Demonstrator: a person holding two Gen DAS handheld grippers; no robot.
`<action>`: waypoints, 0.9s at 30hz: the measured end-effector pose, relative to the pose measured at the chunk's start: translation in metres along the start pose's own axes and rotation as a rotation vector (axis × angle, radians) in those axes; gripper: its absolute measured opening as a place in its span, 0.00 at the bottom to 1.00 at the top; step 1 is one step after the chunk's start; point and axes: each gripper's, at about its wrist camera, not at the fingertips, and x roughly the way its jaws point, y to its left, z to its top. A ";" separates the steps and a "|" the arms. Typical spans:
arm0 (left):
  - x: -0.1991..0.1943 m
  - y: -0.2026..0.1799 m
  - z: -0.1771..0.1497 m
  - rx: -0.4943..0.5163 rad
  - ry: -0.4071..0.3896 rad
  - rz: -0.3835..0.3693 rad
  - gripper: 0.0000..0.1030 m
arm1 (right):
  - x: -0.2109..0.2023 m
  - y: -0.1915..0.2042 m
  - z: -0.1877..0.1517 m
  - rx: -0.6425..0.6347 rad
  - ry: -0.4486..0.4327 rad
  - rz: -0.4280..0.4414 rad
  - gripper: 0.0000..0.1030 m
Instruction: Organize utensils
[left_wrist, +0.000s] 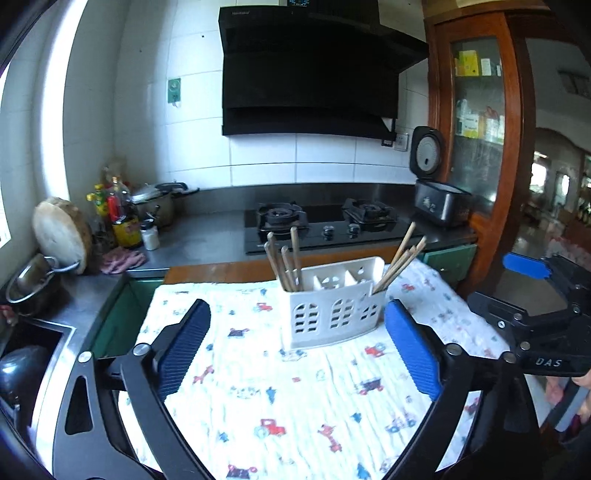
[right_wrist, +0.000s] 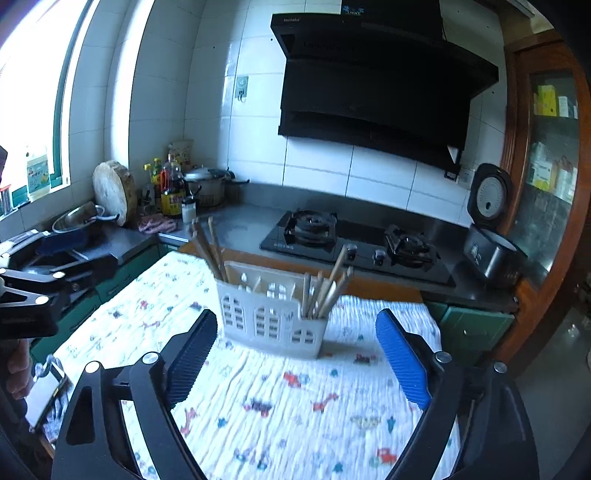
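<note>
My left gripper (left_wrist: 297, 349) has a black plastic frame with curved arms, silver round screw heads at the pivots, and two ribbed blue pads (left_wrist: 412, 349). My right gripper (right_wrist: 295, 354) is built the same: black frame, silver screws, ribbed blue pads (right_wrist: 402, 360). Seen side-on from the left camera, its black body carries white letters "DAS".

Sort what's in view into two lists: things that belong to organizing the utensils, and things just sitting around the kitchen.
Belongs to the job:
- white utensil holder
- chopsticks in its left end
- chopsticks in its right end
- left gripper and right gripper, both open, holding nothing

Just lying about:
- patterned cloth
- gas stove
- rice cooker
- chopping block
- sauce bottles
</note>
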 end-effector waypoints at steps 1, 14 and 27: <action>-0.004 -0.001 -0.005 0.003 -0.001 0.008 0.95 | -0.001 0.000 -0.005 0.005 0.007 0.002 0.86; -0.025 -0.002 -0.064 -0.041 0.030 0.042 0.95 | -0.018 0.005 -0.083 0.053 0.039 -0.094 0.92; -0.038 -0.004 -0.102 -0.013 0.053 0.074 0.95 | -0.028 0.014 -0.117 0.114 0.062 -0.073 0.93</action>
